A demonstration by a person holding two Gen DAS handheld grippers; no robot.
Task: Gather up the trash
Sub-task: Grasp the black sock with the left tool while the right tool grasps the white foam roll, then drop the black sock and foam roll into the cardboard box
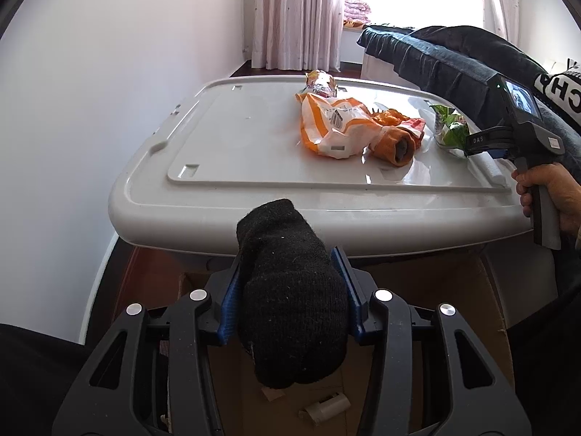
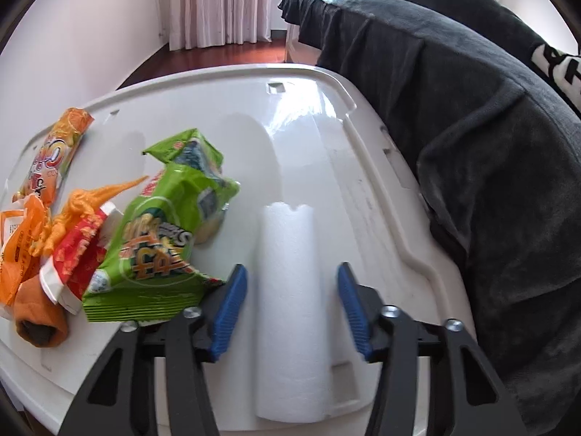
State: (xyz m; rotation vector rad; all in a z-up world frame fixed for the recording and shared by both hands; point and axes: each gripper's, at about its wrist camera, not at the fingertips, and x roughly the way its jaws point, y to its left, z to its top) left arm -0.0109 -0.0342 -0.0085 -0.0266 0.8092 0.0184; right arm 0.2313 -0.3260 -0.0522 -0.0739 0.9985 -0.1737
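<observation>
Left gripper (image 1: 290,312) pinching black sock (image 1: 290,312) above cardboard box (image 1: 428,290); right gripper (image 2: 292,309) spread around white foam roll (image 2: 290,312); wrappers (image 2: 159,239) to its left uncollected.

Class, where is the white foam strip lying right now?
In the right wrist view, the white foam strip lies on the white lid, between the right tool's open fingers, right of the green snack packet.

left gripper (image 1: 290,283): black plastic linkage arms with cut-out slots
fingers (image 1: 228,310): ribbed blue pads
screws: round silver heads at the joints
right gripper (image 2: 292,312): same black arms, blue ribbed pads
right gripper body (image 1: 523,123): dark grey housing, small lit screen, grey handle, white "DAS" lettering
hand (image 1: 555,196): bare, no sleeve visible
</observation>
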